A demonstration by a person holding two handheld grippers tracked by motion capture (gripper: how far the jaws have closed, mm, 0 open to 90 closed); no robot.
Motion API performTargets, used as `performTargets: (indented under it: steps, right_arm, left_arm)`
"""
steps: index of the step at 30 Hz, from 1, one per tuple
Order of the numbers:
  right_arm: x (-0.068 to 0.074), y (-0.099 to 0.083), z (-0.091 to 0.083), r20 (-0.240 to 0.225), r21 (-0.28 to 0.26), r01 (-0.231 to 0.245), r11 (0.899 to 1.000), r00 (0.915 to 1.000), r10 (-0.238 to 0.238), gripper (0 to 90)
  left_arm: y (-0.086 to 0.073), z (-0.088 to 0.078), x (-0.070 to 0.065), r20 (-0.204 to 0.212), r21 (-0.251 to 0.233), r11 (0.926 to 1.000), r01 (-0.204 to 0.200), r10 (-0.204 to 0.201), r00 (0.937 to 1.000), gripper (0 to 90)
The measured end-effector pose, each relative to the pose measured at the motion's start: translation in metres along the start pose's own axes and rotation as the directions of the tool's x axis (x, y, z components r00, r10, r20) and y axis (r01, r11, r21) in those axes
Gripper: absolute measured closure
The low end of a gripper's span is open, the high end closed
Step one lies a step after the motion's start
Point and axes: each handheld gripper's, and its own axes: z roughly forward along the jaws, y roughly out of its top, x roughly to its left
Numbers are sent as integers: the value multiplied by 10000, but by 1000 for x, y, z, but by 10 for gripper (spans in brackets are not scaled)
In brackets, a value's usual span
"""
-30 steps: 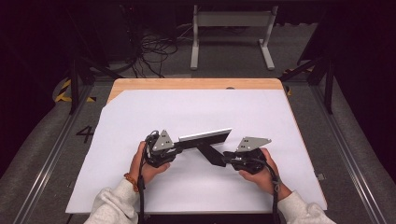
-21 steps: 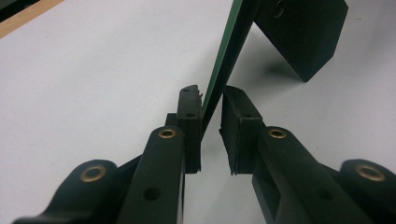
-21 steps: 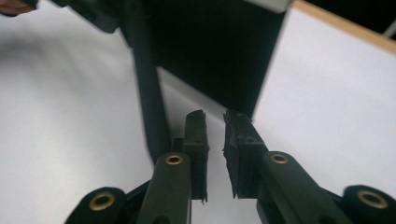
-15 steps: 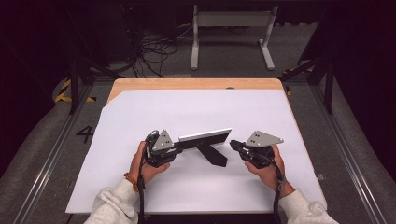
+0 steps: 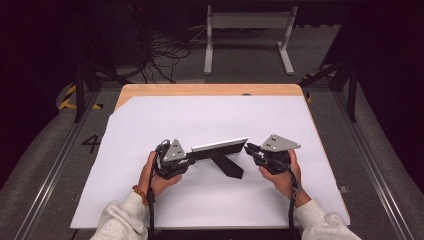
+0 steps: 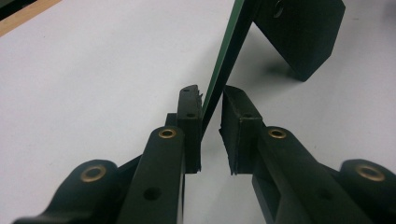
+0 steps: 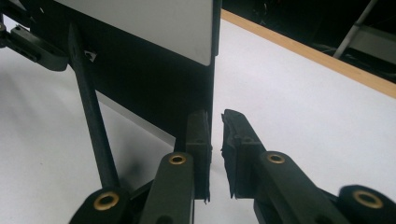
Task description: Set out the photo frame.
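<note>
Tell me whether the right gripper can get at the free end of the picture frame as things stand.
Probably yes. The right gripper sits just beside the picture frame's near end, with bare table and nothing between them. Its jaws stand slightly apart, the frame's edge just ahead of them. The left gripper grips the other end.

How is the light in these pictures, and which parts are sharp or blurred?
High view: the white table cover is evenly lit, the room behind is dark, and the frame throws a faint shadow. Left gripper view: the frame's black stand casts a soft shadow; the near arms of the hand-held gripper are slightly blurred. Right gripper view: the frame's back is dark, and its pale panel is bright.
</note>
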Motion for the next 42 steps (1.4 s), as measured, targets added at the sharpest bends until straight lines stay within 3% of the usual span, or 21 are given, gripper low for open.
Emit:
performTargets:
  steps: [4, 11, 42]
  right_arm:
    - [0, -1, 4, -201, 8, -78, 10000, 9998, 78, 810]
    - [1, 0, 8, -142, 100, -110, 9999, 9998, 112, 767]
    - [0, 5, 24, -174, 248, -124, 9996, 9998, 128, 762]
  left_arm:
    - [0, 0, 0, 6, -1, 10000, 0, 0, 10000, 782]
    - [0, -1, -1, 8, 49, 9999, -94, 94, 10000, 785]
    - [-5, -10, -8, 133, -47, 9997, -250, 251, 9996, 806]
